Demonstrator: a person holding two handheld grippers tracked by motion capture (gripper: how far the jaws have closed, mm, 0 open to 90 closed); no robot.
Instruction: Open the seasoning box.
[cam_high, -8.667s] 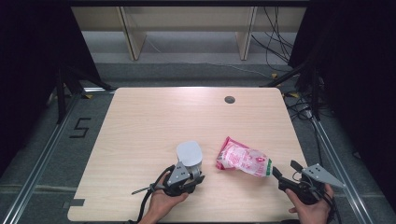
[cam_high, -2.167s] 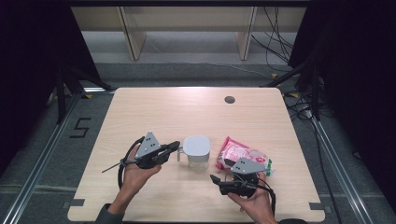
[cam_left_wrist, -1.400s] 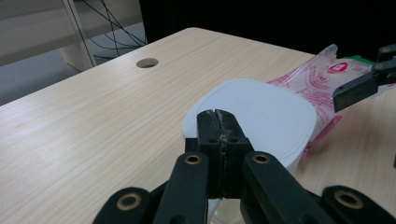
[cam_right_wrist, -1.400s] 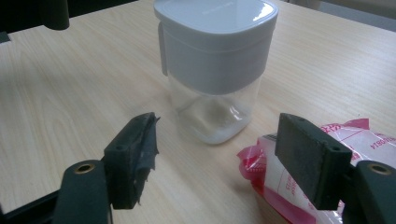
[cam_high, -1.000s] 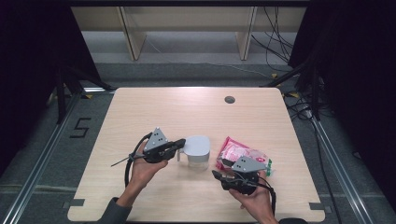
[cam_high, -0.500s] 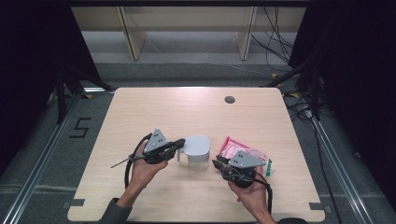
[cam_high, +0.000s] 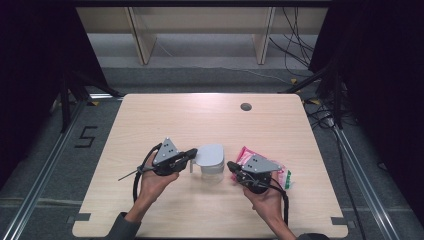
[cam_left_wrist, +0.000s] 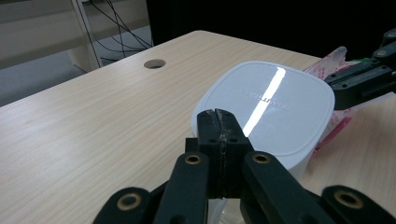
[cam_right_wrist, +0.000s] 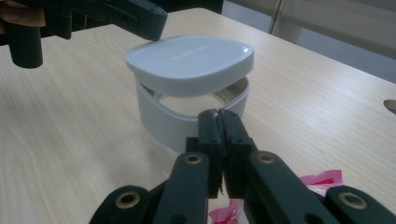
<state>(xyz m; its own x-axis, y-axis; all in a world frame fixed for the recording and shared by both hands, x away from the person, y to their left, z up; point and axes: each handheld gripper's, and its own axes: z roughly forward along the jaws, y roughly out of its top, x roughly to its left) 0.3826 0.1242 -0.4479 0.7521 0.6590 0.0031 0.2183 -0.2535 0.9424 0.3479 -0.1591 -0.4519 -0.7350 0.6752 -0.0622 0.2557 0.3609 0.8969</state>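
Note:
A white square container (cam_high: 212, 176) (cam_right_wrist: 163, 119) stands on the table near its front middle. Its white lid (cam_high: 210, 154) (cam_left_wrist: 271, 107) (cam_right_wrist: 191, 58) hangs tilted just above the rim. My left gripper (cam_high: 192, 154) (cam_left_wrist: 219, 116) is shut on the lid's left edge and reaches in from the left. My right gripper (cam_high: 231, 166) (cam_right_wrist: 218, 114) has just been closing and is now shut, with nothing seen between its tips, right at the container's right wall. It lies over a pink snack packet (cam_high: 285, 176) (cam_right_wrist: 322, 179).
The wooden table (cam_high: 165, 120) has a round cable hole (cam_high: 245, 106) (cam_left_wrist: 154, 63) at the back right. Shelf legs and loose cables lie on the floor beyond the table. A "5" is marked on the floor at the left.
My right gripper has slid a little away from the person, towards the container's right side. The left gripper and the raised lid have stayed in place.

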